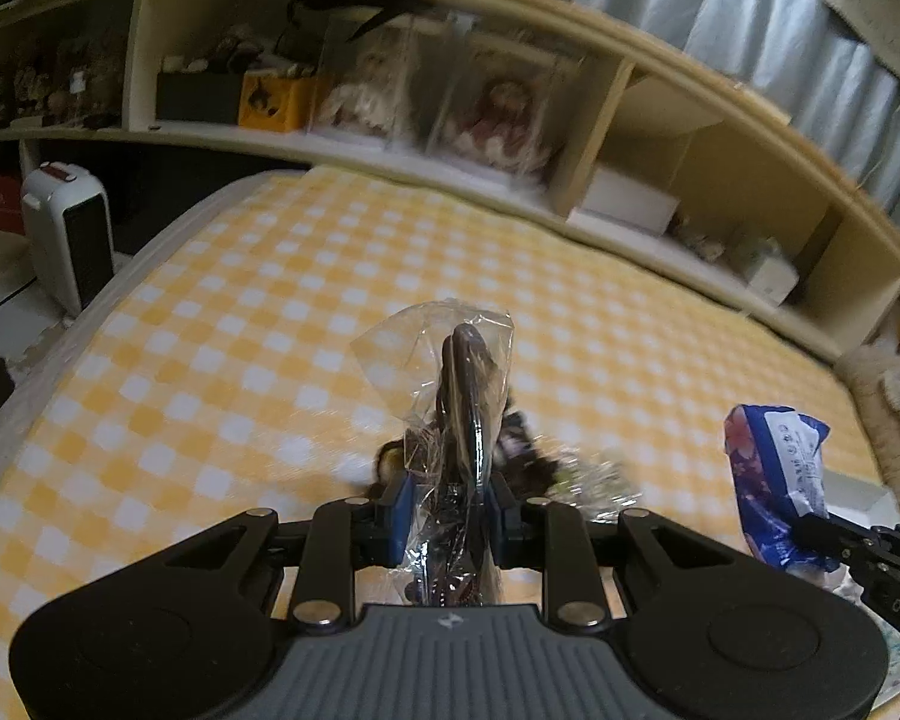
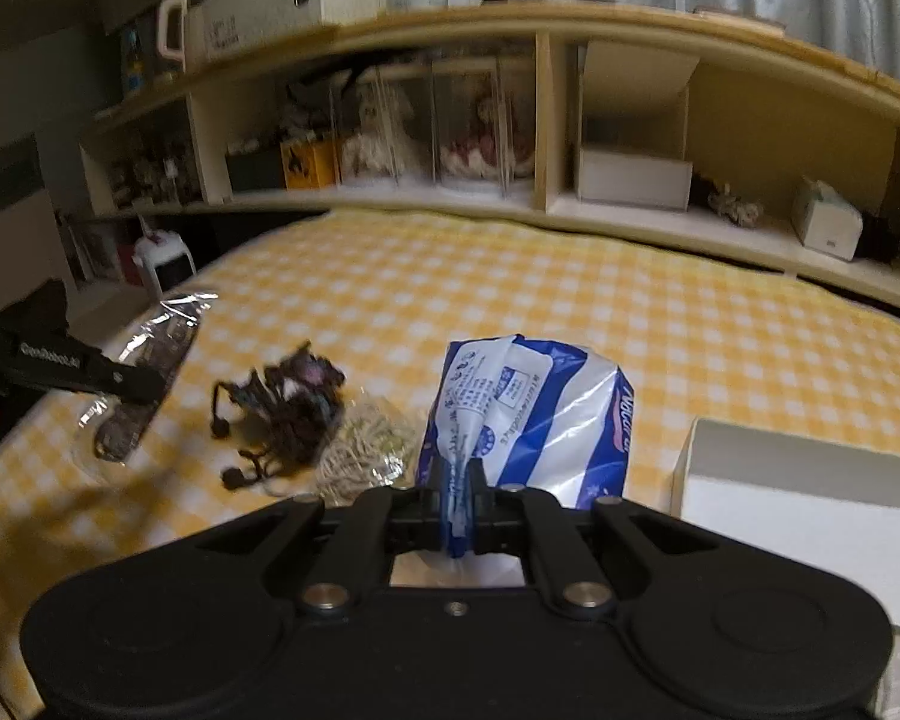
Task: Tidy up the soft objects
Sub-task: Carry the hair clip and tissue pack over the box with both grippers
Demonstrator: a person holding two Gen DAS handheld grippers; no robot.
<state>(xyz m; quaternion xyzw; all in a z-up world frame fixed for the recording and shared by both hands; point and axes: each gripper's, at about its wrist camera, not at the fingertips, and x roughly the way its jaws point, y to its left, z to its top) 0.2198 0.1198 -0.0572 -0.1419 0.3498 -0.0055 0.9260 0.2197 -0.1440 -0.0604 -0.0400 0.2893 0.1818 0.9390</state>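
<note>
My left gripper (image 1: pixel 448 504) is shut on a clear plastic bag with a dark brown item inside (image 1: pixel 465 396), held above the yellow checked bed; it also shows in the right wrist view (image 2: pixel 150 372). My right gripper (image 2: pixel 457 501) is shut on a blue and white plastic pack (image 2: pixel 528 414), also seen at the right of the left wrist view (image 1: pixel 777 480). On the bed lie a dark tangled soft item with cords (image 2: pixel 288 408) and a clear bag of pale stringy material (image 2: pixel 366 450).
The yellow checked bed cover (image 1: pixel 240 330) fills the middle. A white box (image 2: pixel 804 492) stands at the right. A curved shelf headboard (image 2: pixel 570 204) with dolls and boxes runs behind. A white heater (image 1: pixel 69 240) stands left of the bed.
</note>
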